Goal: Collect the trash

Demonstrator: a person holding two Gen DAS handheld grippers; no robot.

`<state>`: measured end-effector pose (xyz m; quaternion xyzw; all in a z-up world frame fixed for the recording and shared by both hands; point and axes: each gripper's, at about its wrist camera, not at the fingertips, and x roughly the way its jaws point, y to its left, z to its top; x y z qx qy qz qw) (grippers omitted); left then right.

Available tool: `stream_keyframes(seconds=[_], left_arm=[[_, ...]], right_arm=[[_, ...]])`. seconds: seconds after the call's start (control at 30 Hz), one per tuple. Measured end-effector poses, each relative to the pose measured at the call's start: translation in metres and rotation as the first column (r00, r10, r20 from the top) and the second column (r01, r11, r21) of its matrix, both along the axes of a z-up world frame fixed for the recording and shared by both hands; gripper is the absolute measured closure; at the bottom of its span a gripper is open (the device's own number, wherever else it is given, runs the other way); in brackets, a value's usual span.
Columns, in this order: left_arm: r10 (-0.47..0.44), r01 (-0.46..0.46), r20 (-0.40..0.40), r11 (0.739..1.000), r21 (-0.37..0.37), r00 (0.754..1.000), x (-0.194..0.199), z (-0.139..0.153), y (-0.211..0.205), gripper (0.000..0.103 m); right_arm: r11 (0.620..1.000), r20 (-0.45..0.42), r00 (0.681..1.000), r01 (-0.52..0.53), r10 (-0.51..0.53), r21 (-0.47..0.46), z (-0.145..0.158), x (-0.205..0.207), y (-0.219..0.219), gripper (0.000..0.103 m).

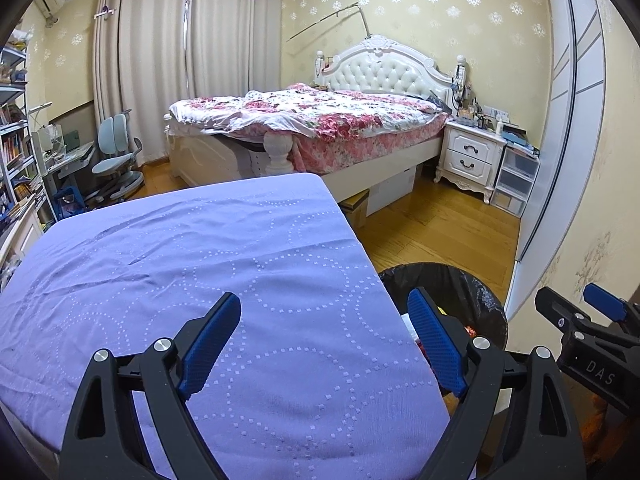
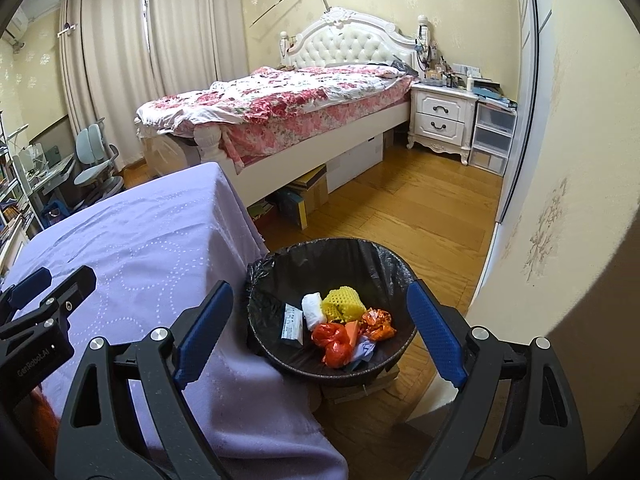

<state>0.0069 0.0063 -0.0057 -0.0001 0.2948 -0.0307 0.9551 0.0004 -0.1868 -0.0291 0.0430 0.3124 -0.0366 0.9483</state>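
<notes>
A bin [image 2: 276,264] lined with a black bag stands on the floor beside a table under a purple cloth [image 2: 152,248]. Inside lie a yellow foam net [image 2: 342,305], a white wad [image 2: 311,307], red plastic [image 2: 333,341], an orange wrapper [image 2: 378,323] and a dark packet [image 2: 291,324]. My right gripper [image 2: 320,334] is open and empty above the bin. My left gripper [image 1: 326,344] is open and empty over the cloth [image 1: 192,264] near its right edge; the bin [image 1: 472,288] shows just right of it. The right gripper [image 1: 588,320] appears at the left wrist view's right edge.
A bed with a floral quilt [image 2: 280,108] stands behind the table, with boxes [image 2: 308,196] under it. A white nightstand [image 2: 440,120] and plastic drawers [image 2: 492,136] sit by the right wall. A desk chair [image 1: 118,156] and shelves [image 1: 16,152] are at left. Wooden floor [image 2: 420,208] surrounds the bin.
</notes>
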Motion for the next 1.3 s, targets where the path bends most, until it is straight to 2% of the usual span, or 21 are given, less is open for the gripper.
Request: stream_keyframes(seconds=[0.33,1.3], left_arm=[[0.005,-0.005,0.022,1.000,-0.008,1.000,-0.006,0.005,0.002,0.018],[0.008,-0.008,0.022,1.000,-0.012,1.000,-0.011,0.007,0.005,0.017]], right_arm=[[1.000,0.011,1.000,-0.010,0.011,-0.013,0.006,-0.009,0.005,0.016],[1.000,0.011,1.000,-0.013,0.013,-0.015,0.008,-0.011,0.009,0.016]])
